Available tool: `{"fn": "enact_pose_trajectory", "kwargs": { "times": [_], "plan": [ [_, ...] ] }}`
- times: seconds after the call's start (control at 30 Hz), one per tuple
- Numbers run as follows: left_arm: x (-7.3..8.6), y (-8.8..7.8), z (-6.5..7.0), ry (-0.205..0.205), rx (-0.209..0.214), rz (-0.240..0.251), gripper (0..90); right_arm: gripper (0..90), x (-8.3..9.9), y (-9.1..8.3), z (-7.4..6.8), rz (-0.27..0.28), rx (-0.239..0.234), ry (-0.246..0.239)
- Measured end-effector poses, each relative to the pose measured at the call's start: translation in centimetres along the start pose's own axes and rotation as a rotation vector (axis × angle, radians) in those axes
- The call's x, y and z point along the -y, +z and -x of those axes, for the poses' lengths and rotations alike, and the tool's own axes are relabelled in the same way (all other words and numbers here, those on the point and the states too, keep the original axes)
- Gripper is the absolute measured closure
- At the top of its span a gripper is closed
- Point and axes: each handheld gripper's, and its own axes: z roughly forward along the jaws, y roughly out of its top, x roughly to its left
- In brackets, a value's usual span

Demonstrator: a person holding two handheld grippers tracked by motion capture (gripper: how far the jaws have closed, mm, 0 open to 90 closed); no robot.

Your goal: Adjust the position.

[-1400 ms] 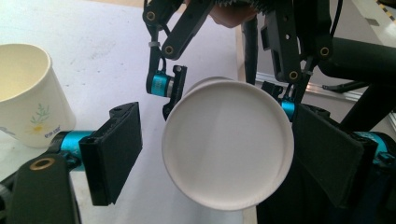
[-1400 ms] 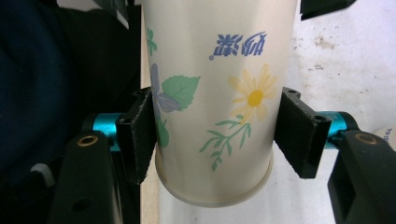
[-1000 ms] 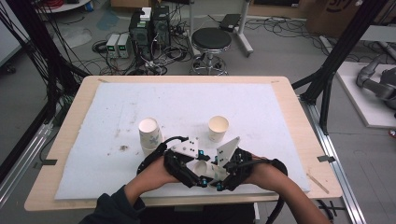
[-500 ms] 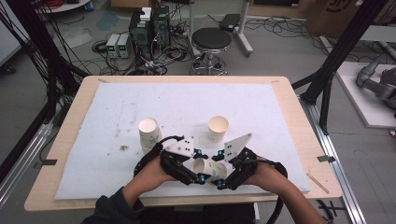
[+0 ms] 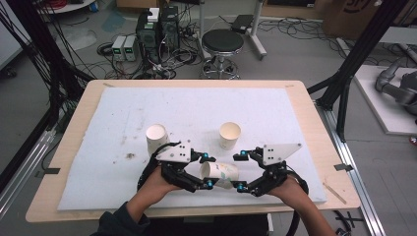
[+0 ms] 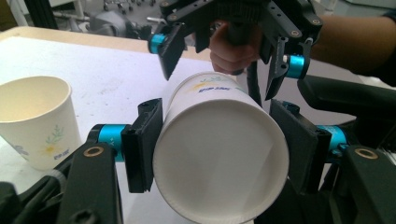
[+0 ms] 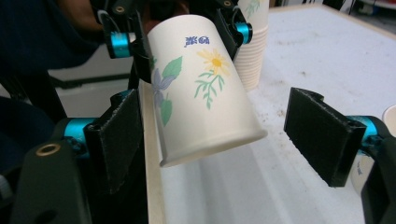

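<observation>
White mat (image 5: 275, 113) covers the table; three paper cup spots counted: one stack (image 5: 157, 138) far left, one single cup (image 5: 229, 134) upright mid-mat, one flowered cup (image 5: 220, 174) lying sideways between my grippers. My left gripper (image 5: 208, 171) clamps its rim end; my right gripper (image 5: 240, 171) has just opened, pads off it.

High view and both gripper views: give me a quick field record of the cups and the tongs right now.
held cup: paper cup on its side, between the two tongs
left tongs: pads pressed on the cup near its rim, shut on it
right tongs: jaws have just been opening; cup base end sits between the pads, not touched
stack of cups: upright, behind the left tongs
single cup: upright, apart from both tongs
surface: white mat on a wooden table
</observation>
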Motion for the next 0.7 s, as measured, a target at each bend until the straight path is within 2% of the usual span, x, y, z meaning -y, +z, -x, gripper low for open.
{"fn": "enact_pose_trajectory", "kwargs": {
  "times": [0.33,0.7],
  "plan": [
    [0.2,-0.5,0.0,-0.002,0.001,0.059,37.2,20.4,2.2,-0.3,-0.1,0.104,0.022,0.028],
    [-0.1,-0.4,0.3,0.019,0.021,0.093,37.2,20.5,2.8,-0.2,-0.1,0.108,-0.002,0.031]
  ]
}}
